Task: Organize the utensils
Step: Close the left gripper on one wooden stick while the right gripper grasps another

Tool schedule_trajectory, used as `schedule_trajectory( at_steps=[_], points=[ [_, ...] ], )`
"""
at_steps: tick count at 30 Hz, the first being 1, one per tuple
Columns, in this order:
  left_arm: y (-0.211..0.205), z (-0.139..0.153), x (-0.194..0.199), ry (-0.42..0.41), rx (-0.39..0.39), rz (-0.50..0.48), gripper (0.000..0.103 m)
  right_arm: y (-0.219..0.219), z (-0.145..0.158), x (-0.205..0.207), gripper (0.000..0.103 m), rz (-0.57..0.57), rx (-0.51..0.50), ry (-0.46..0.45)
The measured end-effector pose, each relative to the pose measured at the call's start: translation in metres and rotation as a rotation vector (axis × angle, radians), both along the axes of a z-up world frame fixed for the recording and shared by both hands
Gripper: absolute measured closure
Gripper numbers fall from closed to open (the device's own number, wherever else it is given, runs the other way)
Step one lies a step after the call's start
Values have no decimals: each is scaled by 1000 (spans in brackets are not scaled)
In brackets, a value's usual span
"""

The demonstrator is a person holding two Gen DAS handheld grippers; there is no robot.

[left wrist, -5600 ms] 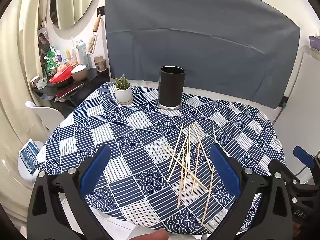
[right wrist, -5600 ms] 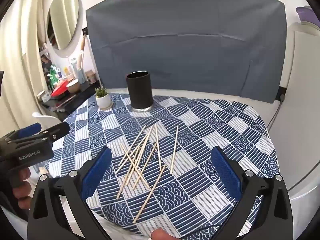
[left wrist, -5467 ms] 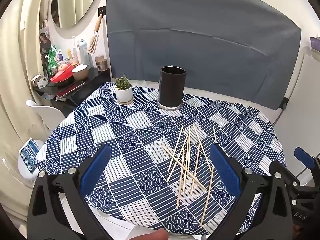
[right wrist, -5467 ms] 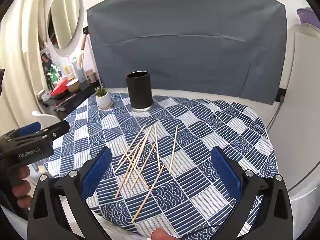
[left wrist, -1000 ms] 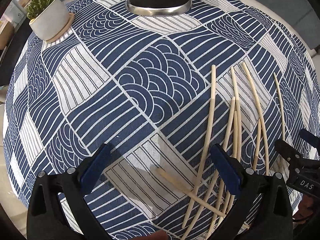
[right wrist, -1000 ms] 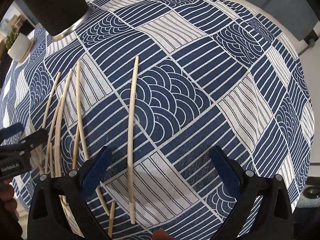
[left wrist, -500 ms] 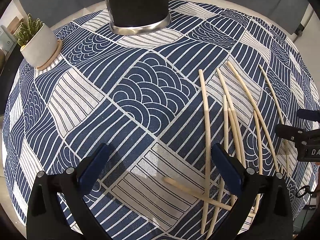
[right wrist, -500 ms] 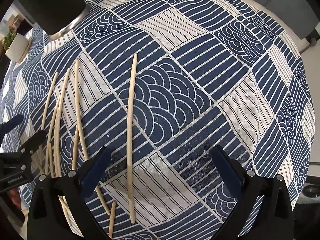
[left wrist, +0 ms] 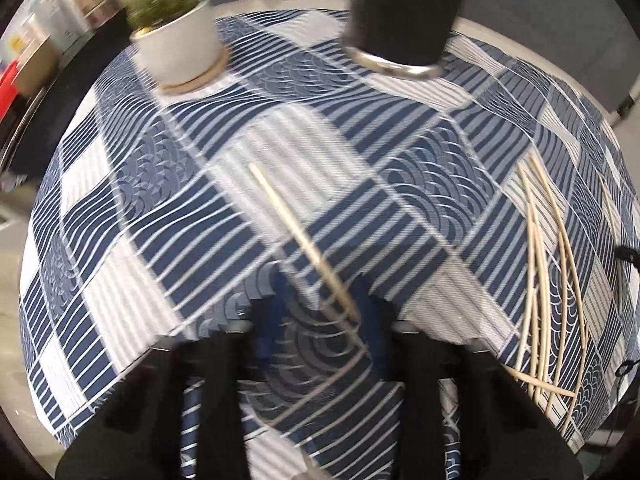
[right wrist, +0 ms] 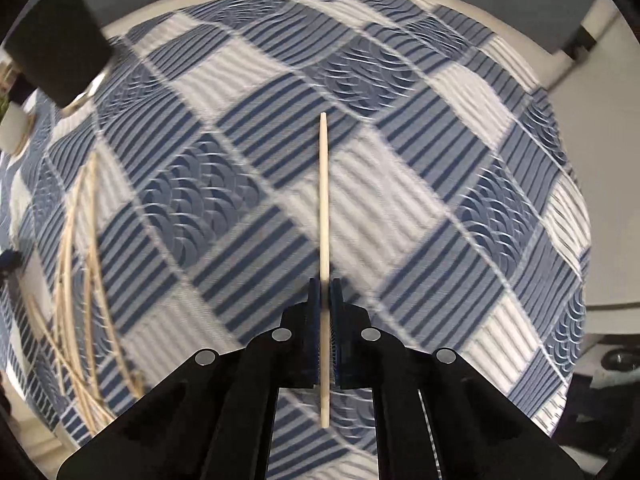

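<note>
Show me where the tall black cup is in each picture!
Left wrist view: the black cup stands at the top middle, its metal base on the tablecloth, right of the little potted plant.
Right wrist view: the black cup is in the top left corner, only partly in the picture.
Shared landmark: the pile of loose chopsticks, at the right edge in the left view and the left edge in the right view.

Patterned tablecloth (left wrist: pixel 168 216): black holder (left wrist: pixel 404 8), plant pot (left wrist: pixel 176 46), perhaps six sticks (left wrist: pixel 538 264)
</note>
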State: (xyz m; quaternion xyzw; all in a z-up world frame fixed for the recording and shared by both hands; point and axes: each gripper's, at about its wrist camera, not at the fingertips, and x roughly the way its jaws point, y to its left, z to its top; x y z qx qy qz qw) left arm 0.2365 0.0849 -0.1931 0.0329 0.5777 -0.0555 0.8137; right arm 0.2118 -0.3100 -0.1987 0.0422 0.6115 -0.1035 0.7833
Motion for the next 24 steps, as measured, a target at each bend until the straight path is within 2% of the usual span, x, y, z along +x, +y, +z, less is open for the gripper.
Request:
schedule_trajectory(
  at_steps=[1, 3, 8, 11, 14, 18, 24],
  points=[
    [9, 1, 1, 14, -16, 22, 93, -9, 0, -4, 99, -16, -5, 2],
    [26, 2, -3, 29, -24, 35, 97, -24, 0, -11, 99, -50, -8, 7],
    [51, 3, -14, 53, 5, 54, 98, -58, 6, -37, 99, -104, -6, -5],
    [67, 8, -30, 43, 27, 67, 98, -66, 16, -49, 99, -101, -27, -27],
    [72, 18, -43, 30, 15, 99, 98, -62, 33, -61, 99, -76, -21, -72],
    [78, 46, -58, -12, -2, 125, 98, -50, 61, -62, 98, -26, -31, -136],
    [87, 98, -74, -98, -2, 143, 98, -22, 114, -51, 99, 53, 7, -259]
  ],
)
